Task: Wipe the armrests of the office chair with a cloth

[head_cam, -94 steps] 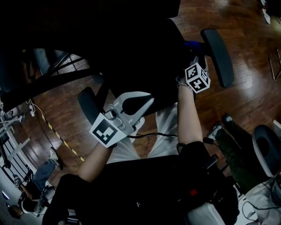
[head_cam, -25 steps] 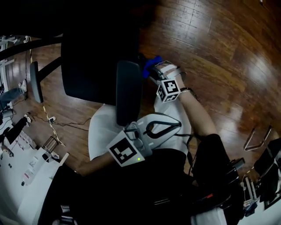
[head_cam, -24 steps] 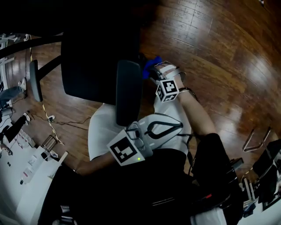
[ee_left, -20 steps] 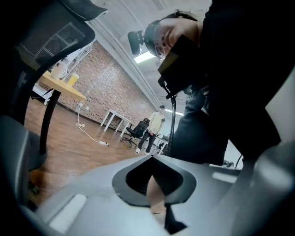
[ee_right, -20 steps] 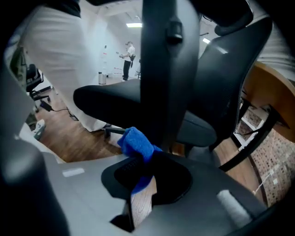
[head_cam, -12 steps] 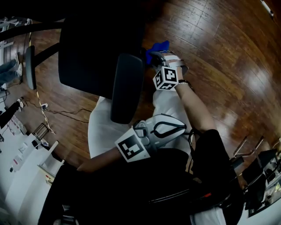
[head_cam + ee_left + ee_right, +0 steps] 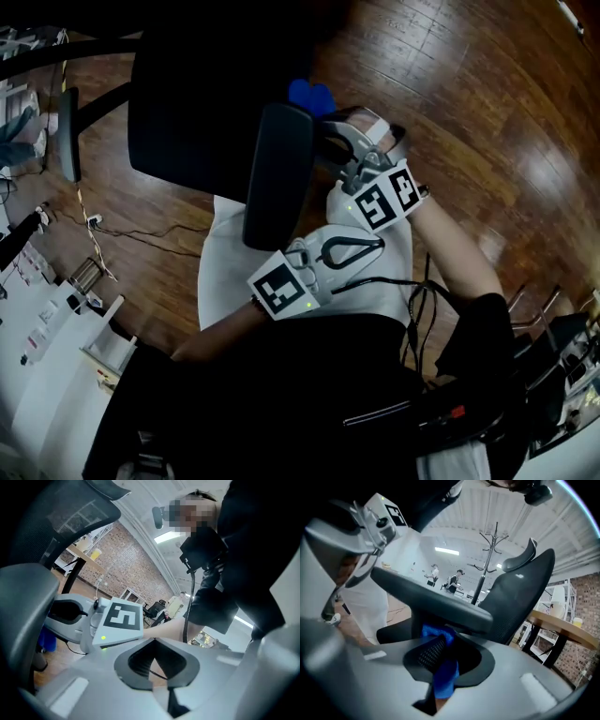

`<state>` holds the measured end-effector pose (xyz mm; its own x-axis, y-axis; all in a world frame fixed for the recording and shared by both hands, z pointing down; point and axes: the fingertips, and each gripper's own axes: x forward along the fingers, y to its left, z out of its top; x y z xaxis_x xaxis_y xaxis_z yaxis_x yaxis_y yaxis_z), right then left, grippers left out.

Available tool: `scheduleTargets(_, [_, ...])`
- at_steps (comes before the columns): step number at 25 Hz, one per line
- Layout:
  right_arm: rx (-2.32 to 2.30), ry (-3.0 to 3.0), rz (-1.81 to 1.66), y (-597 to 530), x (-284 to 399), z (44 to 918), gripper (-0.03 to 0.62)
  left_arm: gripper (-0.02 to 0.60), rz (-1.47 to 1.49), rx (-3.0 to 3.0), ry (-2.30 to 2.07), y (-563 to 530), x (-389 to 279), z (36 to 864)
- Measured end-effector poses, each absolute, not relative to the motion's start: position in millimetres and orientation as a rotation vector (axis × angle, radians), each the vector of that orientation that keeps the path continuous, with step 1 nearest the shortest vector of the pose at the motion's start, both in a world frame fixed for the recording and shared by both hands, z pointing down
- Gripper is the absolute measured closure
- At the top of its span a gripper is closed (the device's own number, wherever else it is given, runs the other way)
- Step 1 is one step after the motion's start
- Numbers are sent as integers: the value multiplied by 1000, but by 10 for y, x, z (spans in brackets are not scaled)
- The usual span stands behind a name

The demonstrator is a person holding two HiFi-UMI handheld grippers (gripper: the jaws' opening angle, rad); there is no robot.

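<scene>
The office chair's near armrest is a long dark pad. My right gripper reaches to its far end from the right and is shut on the blue cloth, which bunches at the pad's tip. In the right gripper view the cloth hangs between the jaws, just under the armrest. My left gripper hovers over the person's lap, below the right one, shut and holding nothing. In the left gripper view its tips meet, with the armrest at left.
The chair's black seat and mesh back lie beyond the armrest; the other armrest is at far left. Wooden floor spreads to the right. Cables and white furniture sit lower left.
My right gripper slid the cloth along the armrest's right side up to its far end and turned. My left gripper drew in toward the lap, closer under the right one.
</scene>
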<state>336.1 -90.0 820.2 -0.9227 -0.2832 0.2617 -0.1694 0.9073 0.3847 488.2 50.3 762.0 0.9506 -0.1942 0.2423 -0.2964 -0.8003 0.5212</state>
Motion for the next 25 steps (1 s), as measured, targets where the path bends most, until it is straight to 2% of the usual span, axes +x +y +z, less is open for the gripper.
scheduleTargets(3, [372,-2728,-494,-921,3400,8407,551,575,251,2527,-330,513,4864,7600])
scheduleTargets(8, [481,-2487,-162,-1154,3460,9640,551,575,324,2527,-287,550,4850,7444])
scheduleTargets(13, [341,-2301,15,-1109,3446,10502,549,575,313,2508,-281,502,4887,7374])
scheduleTargets(16, [371,-2341,86,-1067,3436,10481,549,575,277,2491,-300,479,4934,7374])
scheduleTargets(25, [520,-2588,277,-801,3353,9563,548,575,309,2539,-201,527,4965,7263])
